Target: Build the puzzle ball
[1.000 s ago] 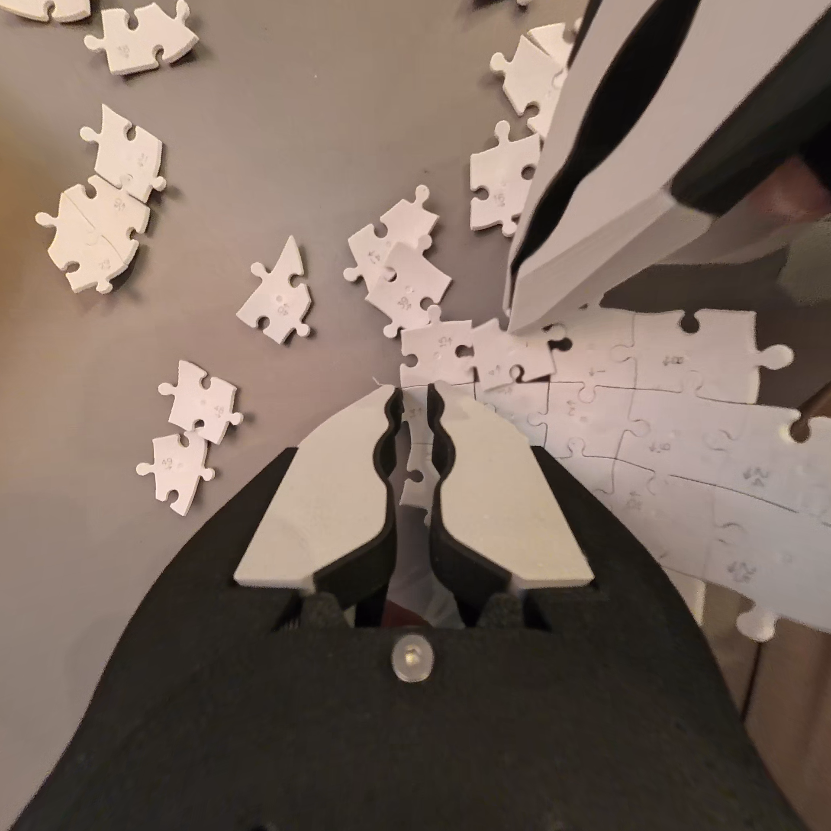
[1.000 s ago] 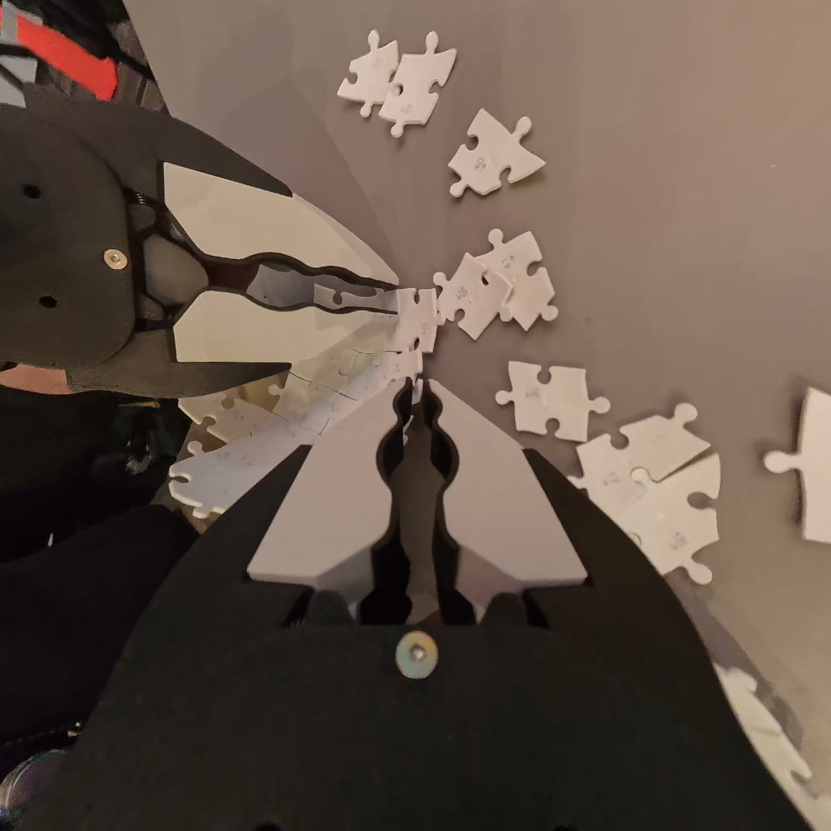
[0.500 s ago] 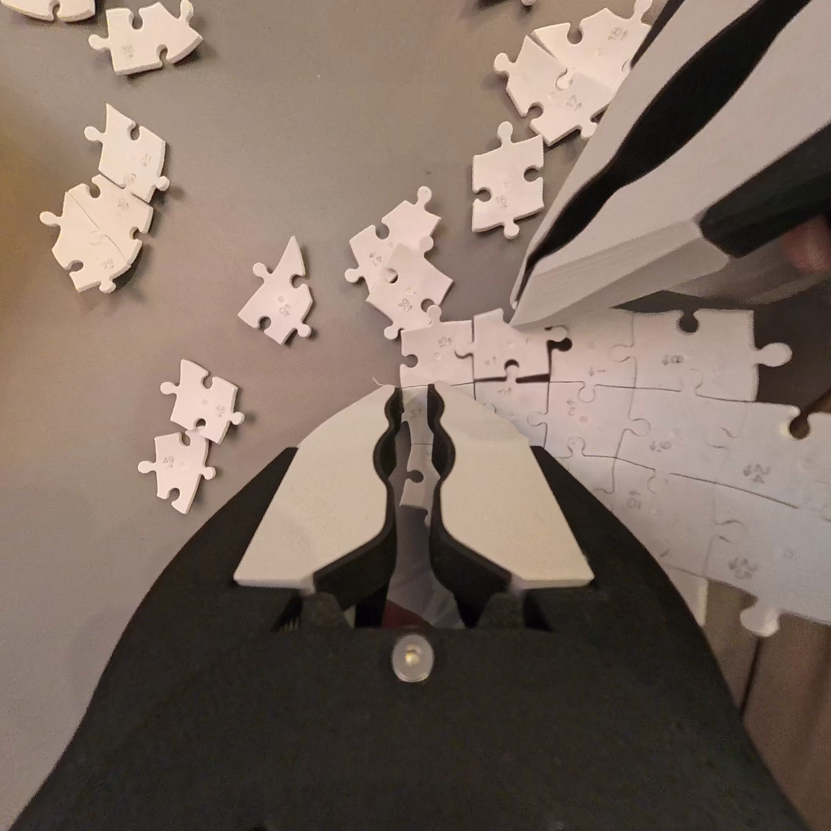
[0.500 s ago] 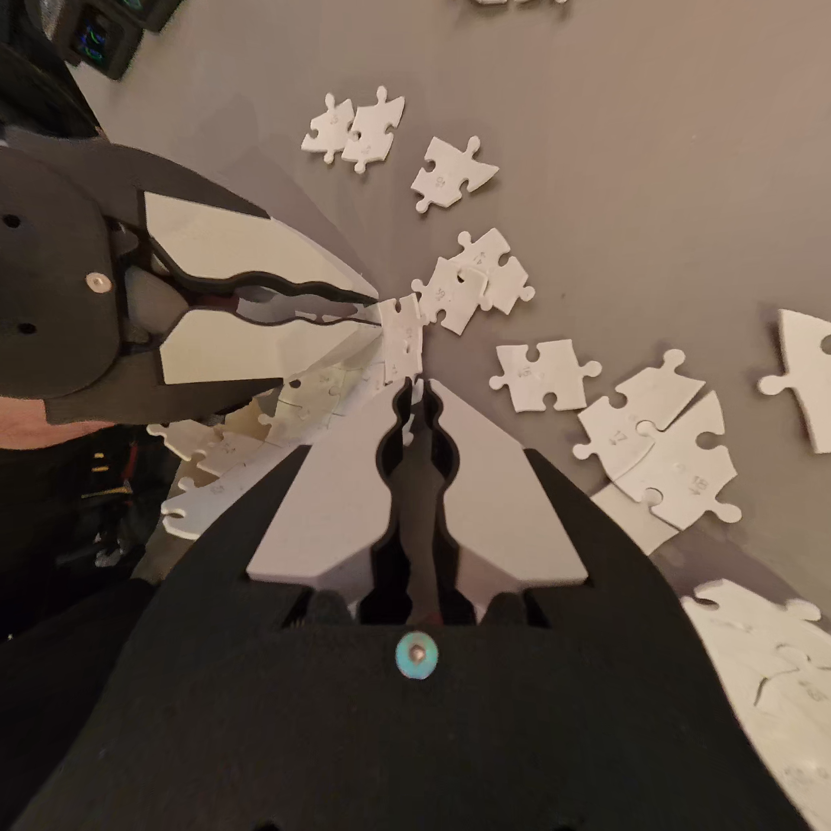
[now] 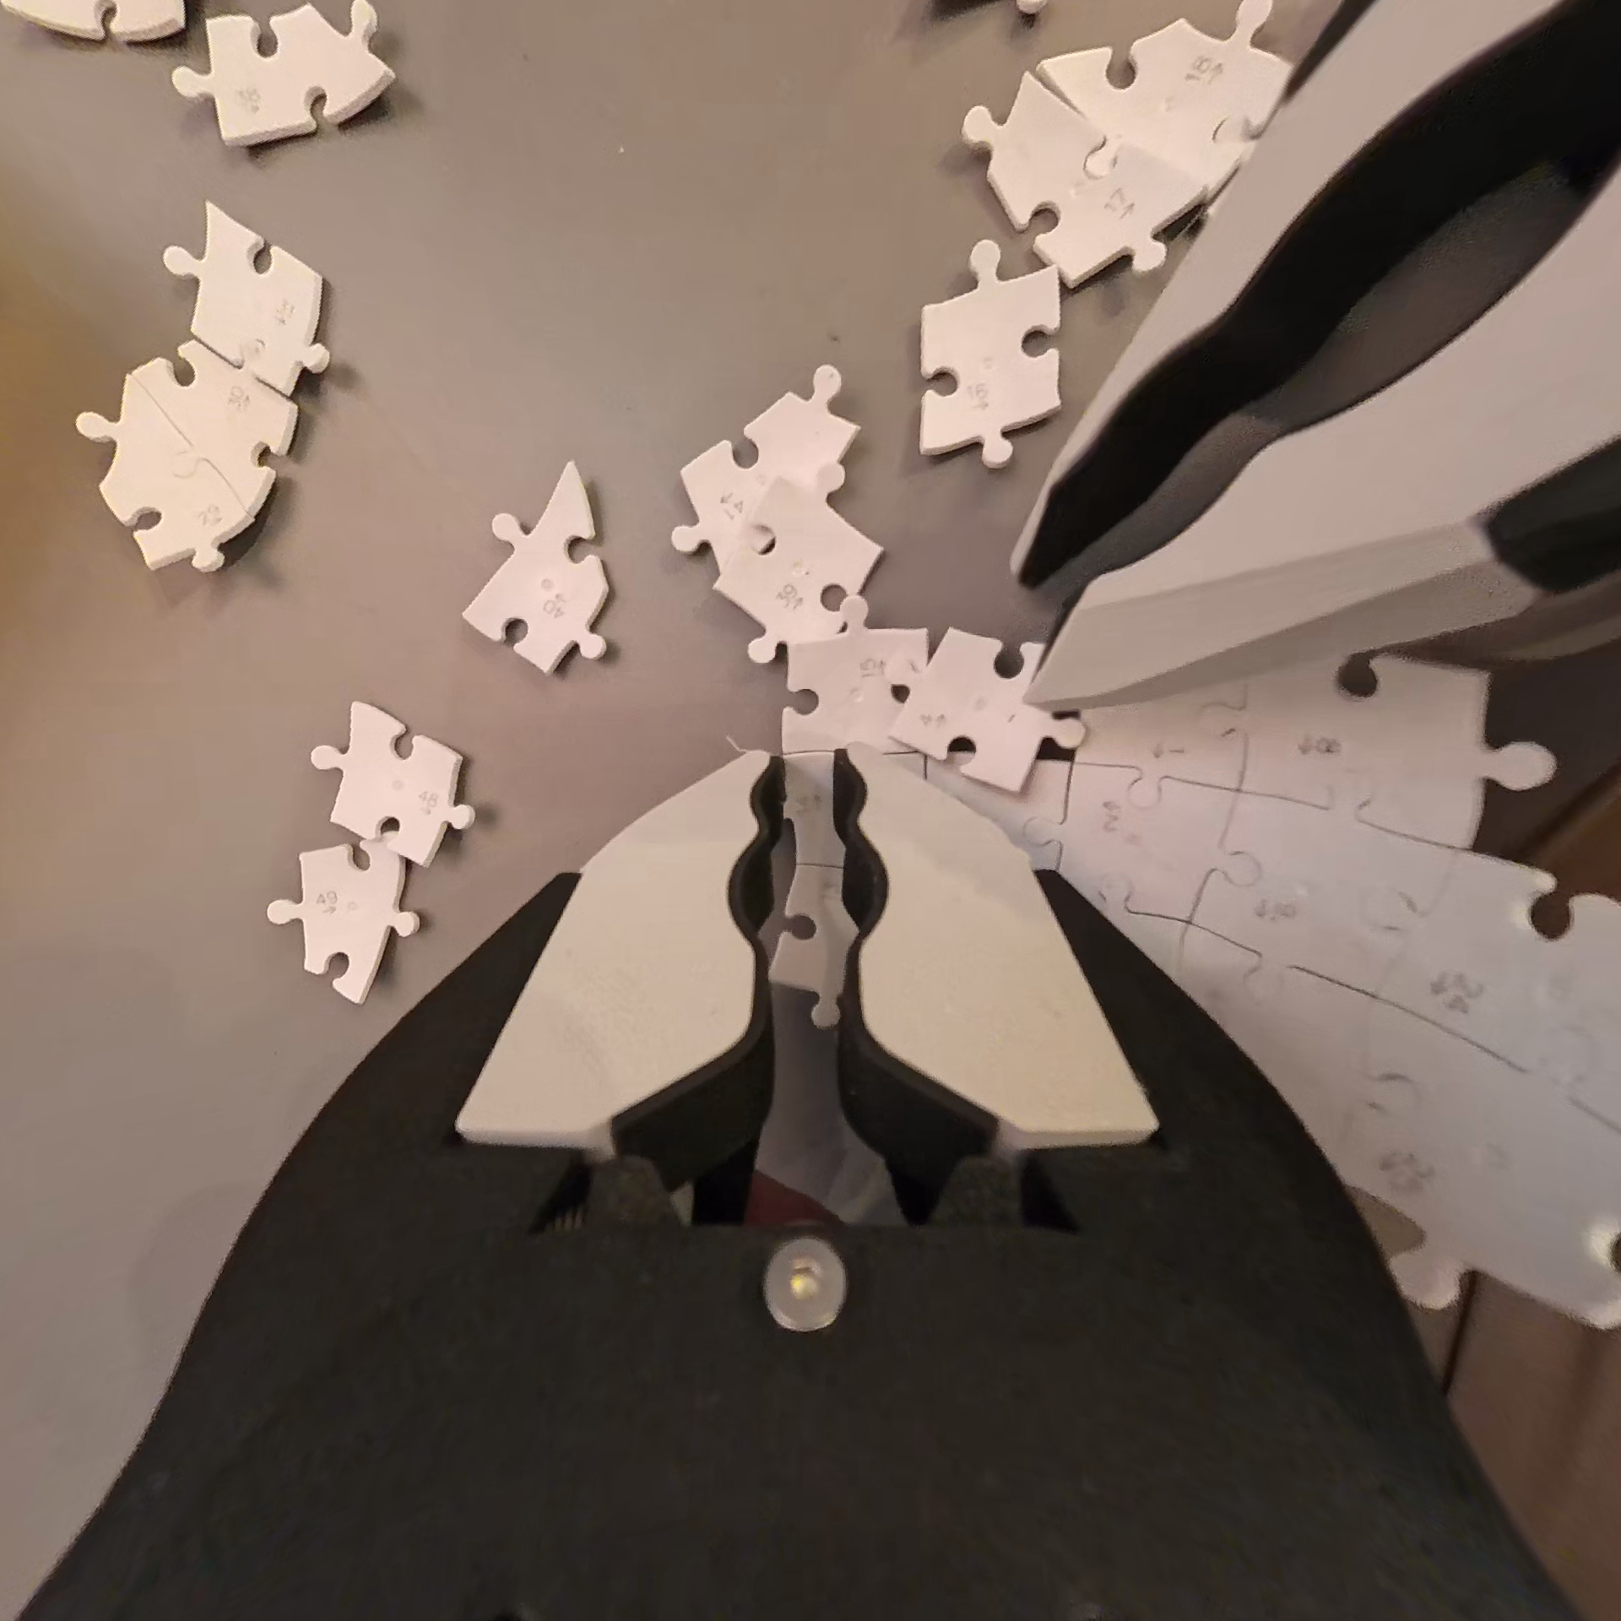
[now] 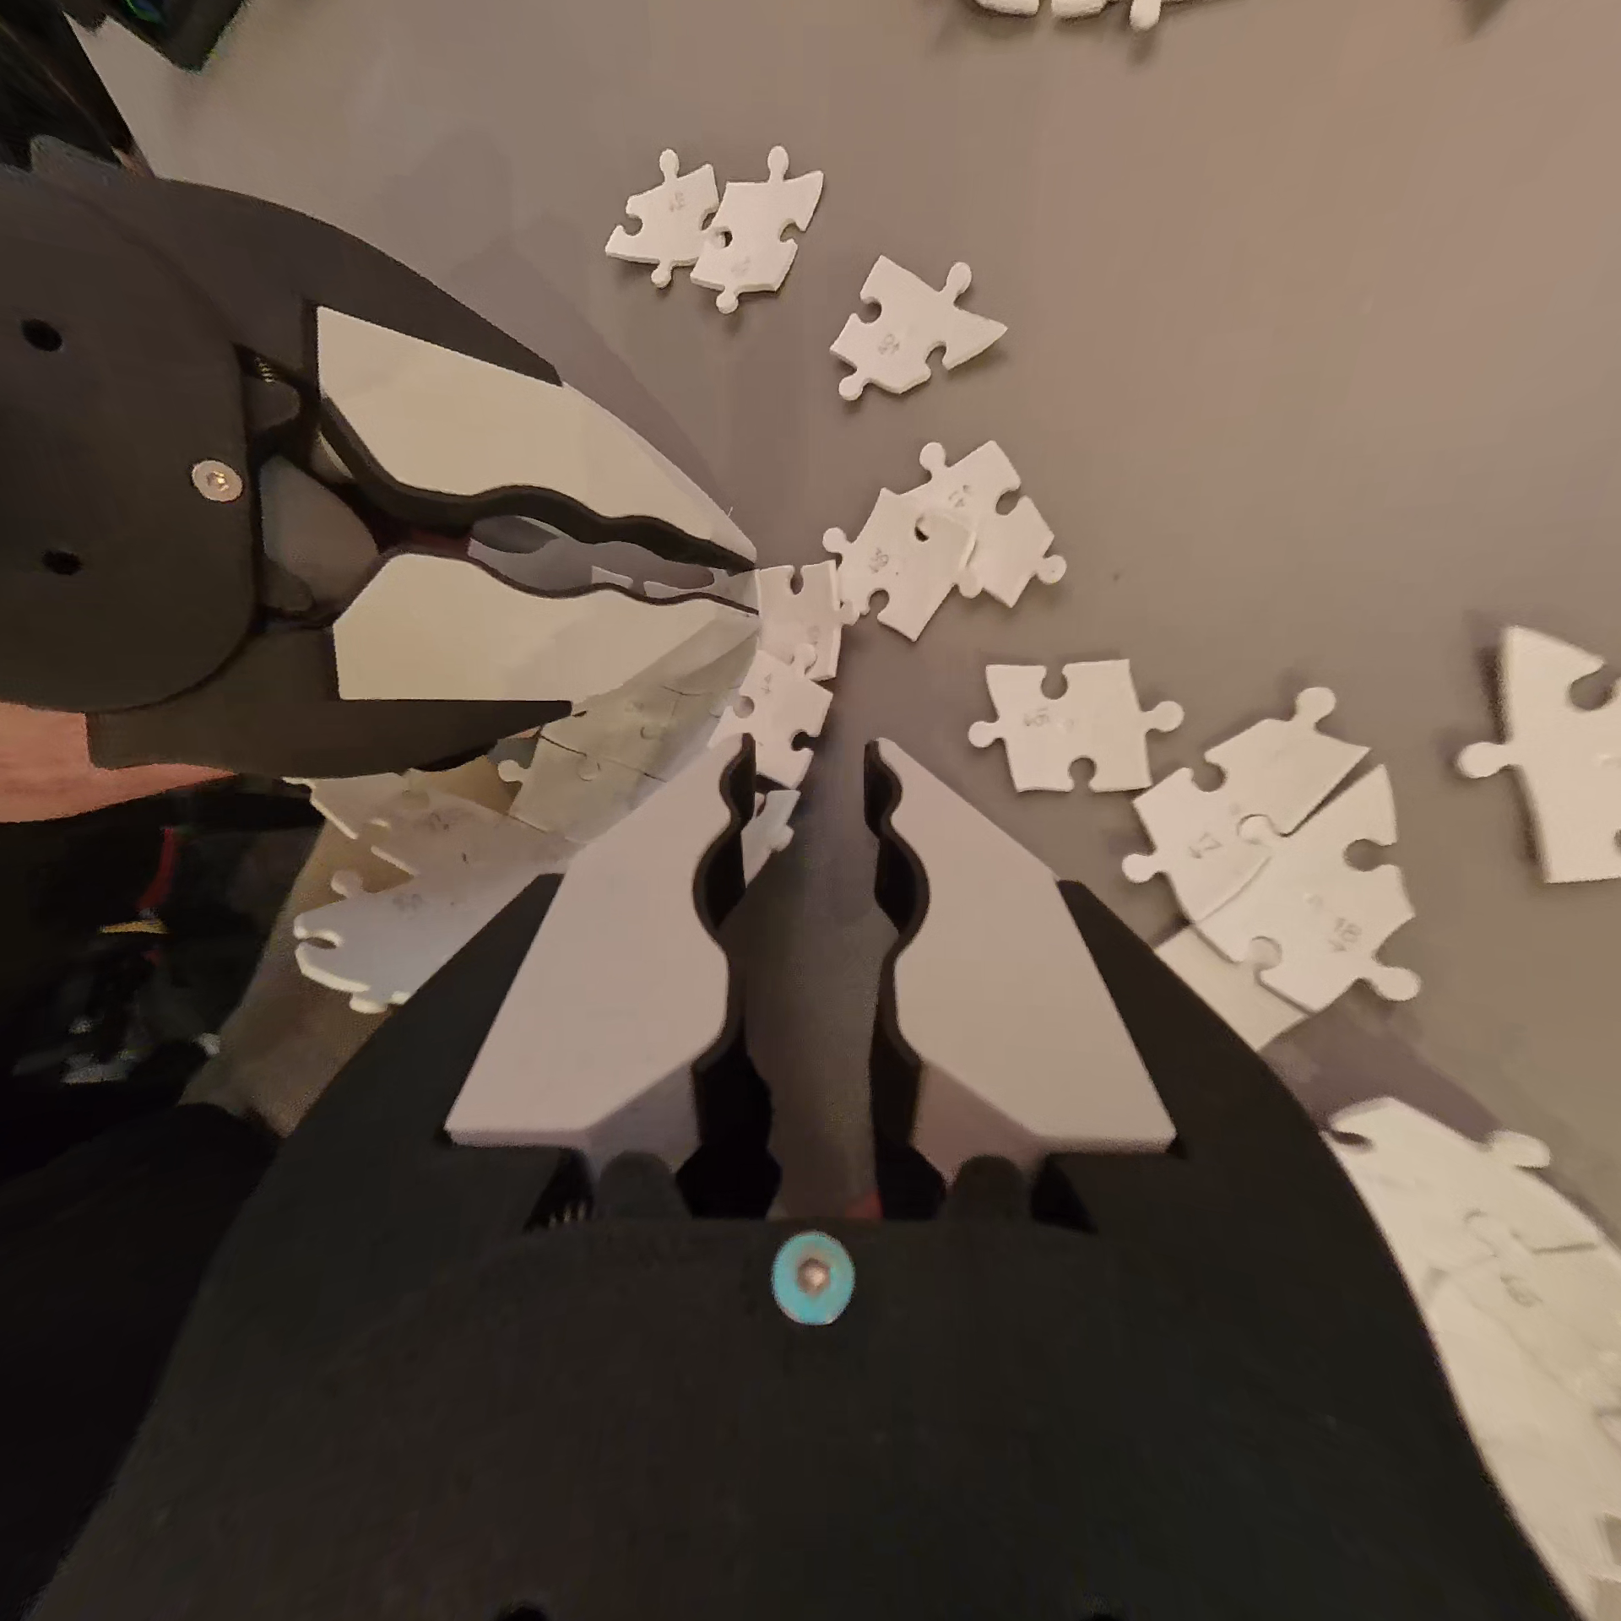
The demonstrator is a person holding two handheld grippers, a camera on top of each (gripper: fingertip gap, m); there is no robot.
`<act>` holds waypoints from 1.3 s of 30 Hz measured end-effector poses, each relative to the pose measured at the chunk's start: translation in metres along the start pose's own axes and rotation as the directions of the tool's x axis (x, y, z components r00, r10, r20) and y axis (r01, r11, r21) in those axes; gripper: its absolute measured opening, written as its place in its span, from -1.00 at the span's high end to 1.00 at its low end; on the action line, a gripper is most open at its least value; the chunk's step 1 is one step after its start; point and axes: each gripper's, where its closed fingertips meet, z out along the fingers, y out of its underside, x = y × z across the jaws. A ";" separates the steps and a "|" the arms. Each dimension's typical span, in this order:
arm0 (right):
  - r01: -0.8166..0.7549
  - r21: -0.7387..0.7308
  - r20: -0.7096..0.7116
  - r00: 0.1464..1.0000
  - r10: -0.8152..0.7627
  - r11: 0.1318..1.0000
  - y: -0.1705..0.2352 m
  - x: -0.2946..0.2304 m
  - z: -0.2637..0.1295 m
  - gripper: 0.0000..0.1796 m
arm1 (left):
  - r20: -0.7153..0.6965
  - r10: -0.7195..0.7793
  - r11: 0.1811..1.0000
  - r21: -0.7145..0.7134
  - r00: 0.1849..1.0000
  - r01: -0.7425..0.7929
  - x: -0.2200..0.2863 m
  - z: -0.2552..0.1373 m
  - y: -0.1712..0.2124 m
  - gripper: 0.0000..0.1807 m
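My left gripper (image 5: pixel 807 767) is shut on the near edge of a curved, joined section of white puzzle pieces (image 5: pixel 1316 877) that hangs over the table's edge. A single white piece (image 5: pixel 974 715) lies tilted across the section's far edge, not pressed in. My right gripper (image 6: pixel 811 754) is open and empty, with its left fingertip beside that piece (image 6: pixel 781 710). In the left wrist view the right gripper (image 5: pixel 1039 631) comes in from the upper right, just above the piece. In the right wrist view the left gripper (image 6: pixel 750 583) holds the section (image 6: pixel 561 772) from the left.
Several loose white pieces lie on the grey table (image 5: pixel 570 263), such as a pointed one (image 5: pixel 548 588), a stacked pair (image 5: pixel 789 526) and joined pairs (image 5: pixel 197 447) (image 6: pixel 1272 877). Another joined curved section (image 6: pixel 1491 1272) lies at lower right. A hand (image 6: pixel 88 737) holds the left gripper. My hands' fingertips stand some 5 cm from each other.
My right gripper has opened, let go of the single piece and drawn back. The piece now sits tilted on the section's edge. The left gripper has kept its hold.
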 end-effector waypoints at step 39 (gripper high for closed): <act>0.266 -0.401 0.168 0.962 -0.215 0.877 -0.002 0.000 0.010 0.97 | 0.019 0.022 1.000 -0.001 1.000 -0.022 -0.001 0.001 -0.002 0.88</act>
